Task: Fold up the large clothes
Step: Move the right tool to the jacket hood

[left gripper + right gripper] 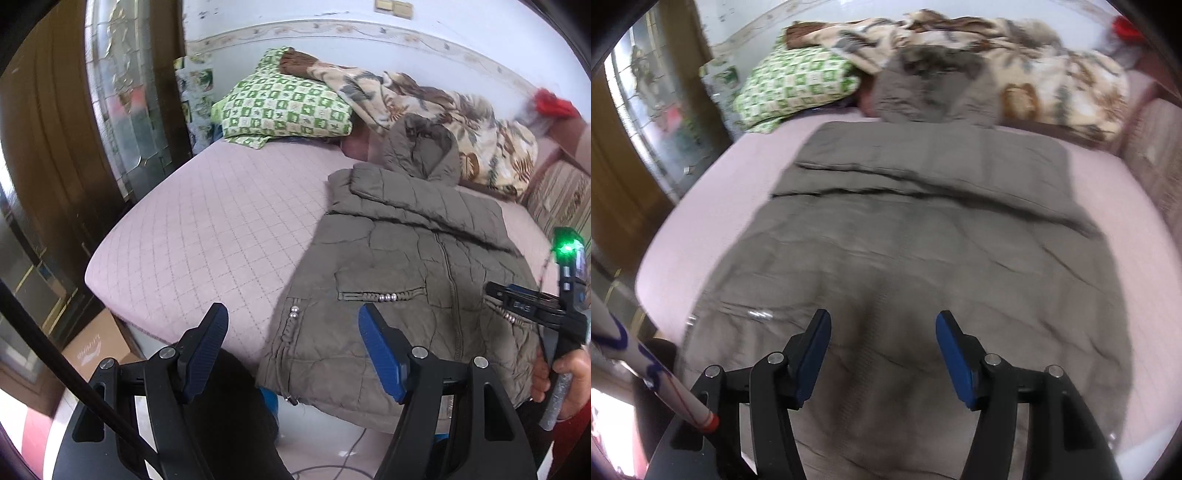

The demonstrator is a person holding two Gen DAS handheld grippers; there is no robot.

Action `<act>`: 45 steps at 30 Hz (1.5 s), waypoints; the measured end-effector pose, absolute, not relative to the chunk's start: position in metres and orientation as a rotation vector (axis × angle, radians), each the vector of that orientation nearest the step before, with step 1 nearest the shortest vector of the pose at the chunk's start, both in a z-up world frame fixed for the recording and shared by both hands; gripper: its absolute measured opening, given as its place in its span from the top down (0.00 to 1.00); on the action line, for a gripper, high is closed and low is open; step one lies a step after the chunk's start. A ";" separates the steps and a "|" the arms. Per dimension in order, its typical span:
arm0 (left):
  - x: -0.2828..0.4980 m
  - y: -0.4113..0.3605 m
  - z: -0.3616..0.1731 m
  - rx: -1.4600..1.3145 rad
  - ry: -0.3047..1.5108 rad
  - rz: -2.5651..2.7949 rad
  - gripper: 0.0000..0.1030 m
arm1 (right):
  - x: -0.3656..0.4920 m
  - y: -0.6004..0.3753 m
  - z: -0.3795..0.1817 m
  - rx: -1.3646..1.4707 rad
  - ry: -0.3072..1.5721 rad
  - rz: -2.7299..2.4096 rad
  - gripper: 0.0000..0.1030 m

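a: grippers first, nearest the lens — left gripper (293, 325) is hanging with its jaws apart over the near edge of the bed (207, 236), nothing between the blue pads

b: and the right gripper (882, 334)?

a: jaws are standing apart too, gripping nothing, hovering above the lower front of the jacket (905, 258). from the left wrist view a hand (565, 380) is holding its handle at the far right

b: where is the jacket lying?

a: it's lying flat on the pink quilted bed, front up, hem hanging a little past the near edge, sleeves looking already folded across the chest, hood (424, 147) pointing away toward the wall

b: so both are probably lining up on the hem for the next fold upward

a: that's my guess. further back the green checked pillow (284, 107) and the leaf-print blanket (454, 125) are sitting bunched against the wall, likely pushed there to leave folding room
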State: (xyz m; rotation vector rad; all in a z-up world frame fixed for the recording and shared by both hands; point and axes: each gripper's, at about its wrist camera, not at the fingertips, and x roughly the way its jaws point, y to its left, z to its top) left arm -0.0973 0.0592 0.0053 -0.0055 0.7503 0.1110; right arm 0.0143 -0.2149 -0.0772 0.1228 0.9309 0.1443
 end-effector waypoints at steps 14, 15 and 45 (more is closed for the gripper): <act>0.032 0.065 -0.069 -0.005 0.907 0.160 0.30 | -0.030 -0.323 -0.088 0.287 0.854 -0.138 0.38; 0.037 0.065 -0.075 -0.007 0.921 0.157 0.30 | -0.034 -0.327 -0.091 0.289 0.856 -0.143 0.38; 0.141 0.041 -0.069 0.077 0.784 0.023 0.39 | 0.082 -0.238 0.009 0.292 0.838 0.050 0.28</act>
